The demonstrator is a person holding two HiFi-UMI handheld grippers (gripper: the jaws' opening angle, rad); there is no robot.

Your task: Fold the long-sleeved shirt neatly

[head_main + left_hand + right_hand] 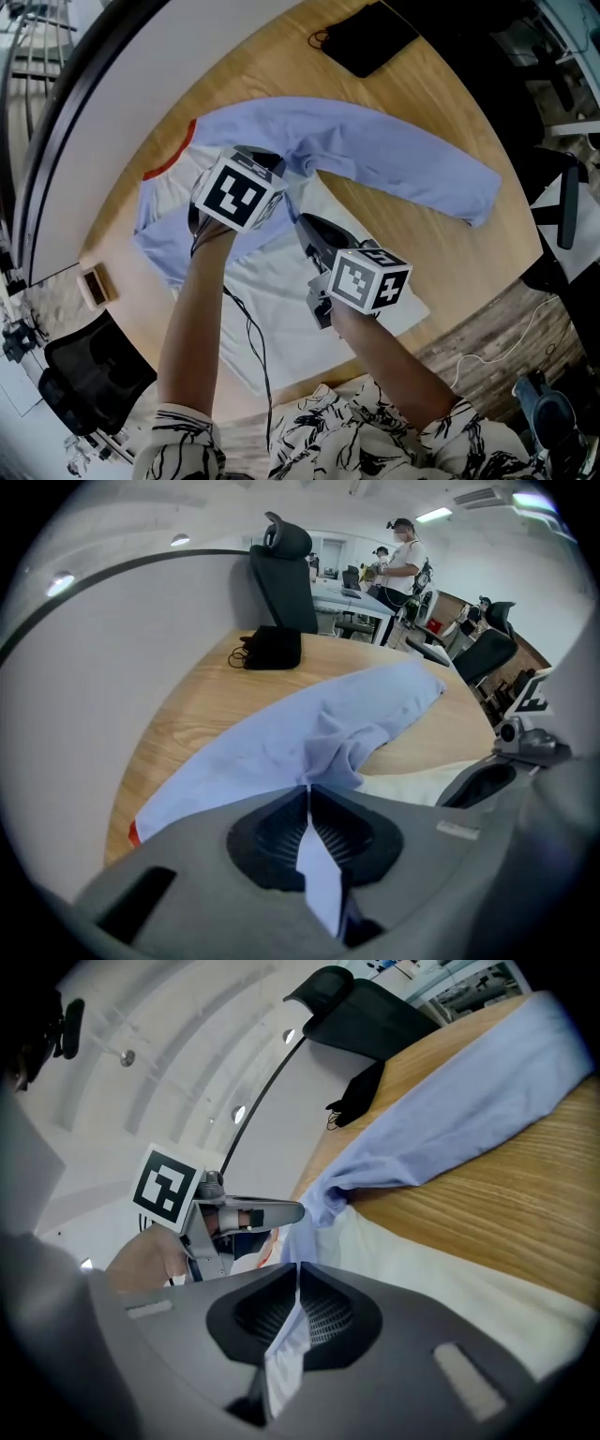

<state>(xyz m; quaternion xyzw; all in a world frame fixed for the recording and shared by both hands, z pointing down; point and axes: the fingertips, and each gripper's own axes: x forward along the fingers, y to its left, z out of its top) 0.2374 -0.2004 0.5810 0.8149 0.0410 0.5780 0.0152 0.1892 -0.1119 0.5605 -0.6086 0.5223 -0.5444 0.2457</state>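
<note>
A long-sleeved shirt, white in the body with light blue sleeves and a red trim at the neck, is lying spread across a round wooden worktop. One blue sleeve is stretching out flat over the wood toward the right side of the head view, its cuff end lying near the rim. The left gripper is pointing steeply down over the middle of the shirt, and its fingers are clenching a strip of light blue cloth that is running up between the ribbed pads and bunching just beyond the tips. The right gripper is sitting just beside it, closer to the person, tilted only slightly downward; its fingers are likewise pressing together on a pale fold of the shirt, which is hanging between the pads. In the right gripper view the left gripper's marker cube is showing close by, with its tip meeting the gathered blue cloth. A black pouch with a thin cord is resting on the far part of the worktop, well apart from the shirt. A small wooden block is sitting at the worktop's left edge, and a black office chair is standing below that edge. The person's forearms are reaching out from black-and-white patterned sleeves.
</note>
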